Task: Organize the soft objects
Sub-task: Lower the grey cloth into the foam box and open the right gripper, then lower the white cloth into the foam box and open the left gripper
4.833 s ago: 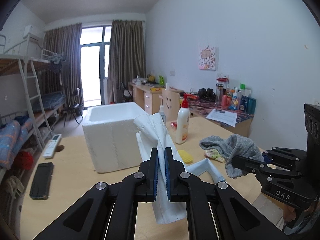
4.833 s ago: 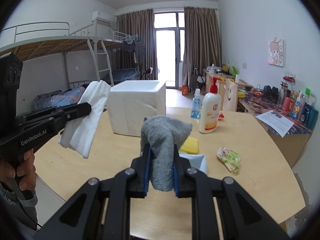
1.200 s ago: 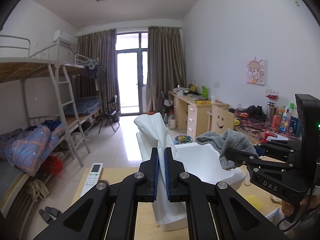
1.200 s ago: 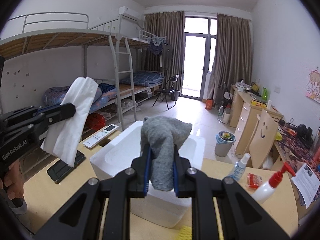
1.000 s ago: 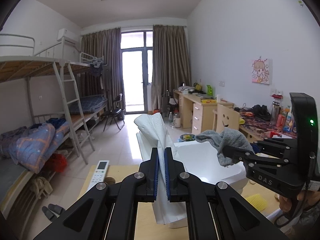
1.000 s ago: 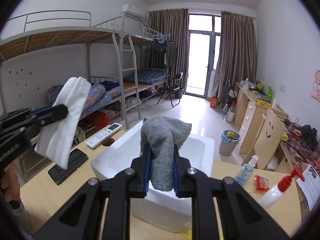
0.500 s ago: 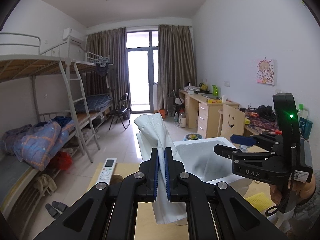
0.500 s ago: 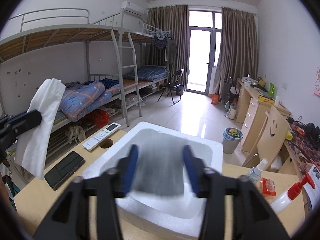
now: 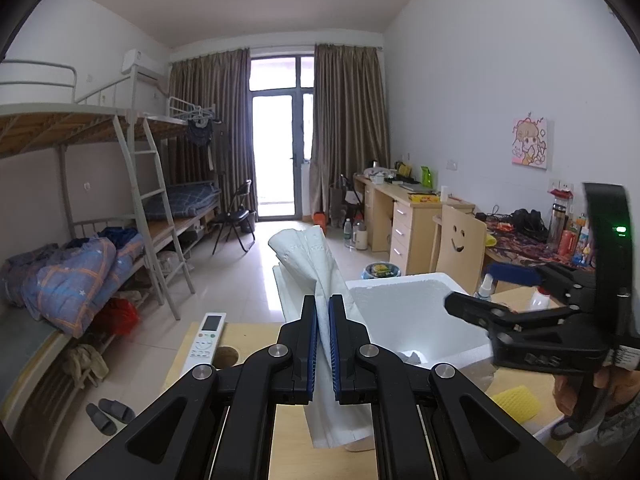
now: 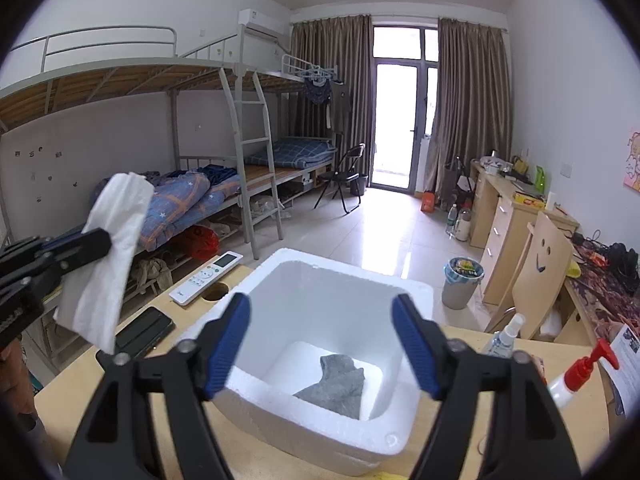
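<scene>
My left gripper (image 9: 323, 312) is shut on a white cloth (image 9: 316, 280) and holds it up left of the white foam box (image 9: 460, 352). The cloth also shows in the right wrist view (image 10: 108, 248), left of the box. My right gripper (image 10: 320, 336) is open and empty, directly above the foam box (image 10: 400, 432). A grey sock (image 10: 336, 384) lies on the box floor. In the left wrist view the right gripper (image 9: 476, 292) hovers over the box's right side, and a bit of the sock (image 9: 412, 357) shows inside.
On the wooden table (image 10: 80, 376) lie a white remote (image 10: 206, 272) by a round hole, a black phone (image 10: 140, 332), a yellow sponge (image 9: 514, 402), a spray bottle (image 10: 504, 336) and a pump bottle (image 10: 580, 372). Bunk beds stand left, desks right.
My right gripper opened above the foam box and the grey sock dropped from it to the box floor. My left gripper still holds the white cloth.
</scene>
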Motion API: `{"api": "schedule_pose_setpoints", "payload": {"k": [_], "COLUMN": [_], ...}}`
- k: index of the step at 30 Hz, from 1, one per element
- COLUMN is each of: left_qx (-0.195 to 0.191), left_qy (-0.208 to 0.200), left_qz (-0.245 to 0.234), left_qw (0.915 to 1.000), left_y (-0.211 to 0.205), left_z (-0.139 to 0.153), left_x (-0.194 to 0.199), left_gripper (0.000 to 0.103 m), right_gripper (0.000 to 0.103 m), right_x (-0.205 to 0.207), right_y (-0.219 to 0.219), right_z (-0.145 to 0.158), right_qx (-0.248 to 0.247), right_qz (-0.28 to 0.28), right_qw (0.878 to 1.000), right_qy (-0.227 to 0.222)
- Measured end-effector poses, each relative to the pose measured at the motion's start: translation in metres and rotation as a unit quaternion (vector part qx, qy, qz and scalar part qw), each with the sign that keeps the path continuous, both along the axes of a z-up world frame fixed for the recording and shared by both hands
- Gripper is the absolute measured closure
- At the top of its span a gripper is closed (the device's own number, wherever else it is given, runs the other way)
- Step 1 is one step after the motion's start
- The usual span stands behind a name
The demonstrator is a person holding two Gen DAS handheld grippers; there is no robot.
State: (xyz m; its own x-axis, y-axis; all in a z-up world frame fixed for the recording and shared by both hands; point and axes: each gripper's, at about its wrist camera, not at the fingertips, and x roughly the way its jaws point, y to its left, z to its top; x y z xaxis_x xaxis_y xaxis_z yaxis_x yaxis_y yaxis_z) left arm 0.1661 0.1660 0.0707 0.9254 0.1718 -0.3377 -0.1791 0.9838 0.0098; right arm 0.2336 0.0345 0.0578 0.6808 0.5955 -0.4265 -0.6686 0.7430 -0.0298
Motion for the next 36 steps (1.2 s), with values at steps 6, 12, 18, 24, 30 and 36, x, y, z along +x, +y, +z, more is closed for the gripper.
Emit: {"api": "schedule_pose_setpoints", "payload": {"k": [6, 12, 18, 24, 30, 36], "left_qx": [-0.003, 0.003, 0.0, 0.0, -0.008, -0.009], "left_qy": [-0.001, -0.004, -0.001, 0.004, 0.012, 0.021], "left_qz": [-0.01, -0.028, -0.05, -0.078, -0.104, -0.121], "left_qw": [0.9999, 0.9996, 0.9987, 0.9969, 0.9944, 0.9923], "left_y": [-0.004, -0.016, -0.026, -0.04, -0.05, -0.058], "left_z": [0.003, 0.007, 0.009, 0.009, 0.006, 0.002], "left_x": [0.005, 0.011, 0.019, 0.033, 0.05, 0.062], "left_gripper": [0.097, 0.097, 0.097, 0.097, 0.097, 0.097], "right_gripper": [0.0, 0.0, 0.0, 0.0, 0.0, 0.0], "right_x": [-0.007, -0.012, -0.015, -0.017, -0.022, -0.025], "right_y": [-0.013, -0.024, -0.036, -0.053, -0.068, -0.083], "right_z": [0.007, 0.009, 0.01, 0.011, 0.012, 0.01], "right_qx": [0.01, 0.01, 0.006, 0.009, 0.008, 0.01], "right_qz": [-0.012, -0.025, -0.037, -0.059, -0.085, -0.109], "right_qw": [1.0, 0.999, 0.999, 0.998, 0.996, 0.993], "right_qy": [-0.016, -0.023, -0.031, -0.034, -0.039, -0.04]}}
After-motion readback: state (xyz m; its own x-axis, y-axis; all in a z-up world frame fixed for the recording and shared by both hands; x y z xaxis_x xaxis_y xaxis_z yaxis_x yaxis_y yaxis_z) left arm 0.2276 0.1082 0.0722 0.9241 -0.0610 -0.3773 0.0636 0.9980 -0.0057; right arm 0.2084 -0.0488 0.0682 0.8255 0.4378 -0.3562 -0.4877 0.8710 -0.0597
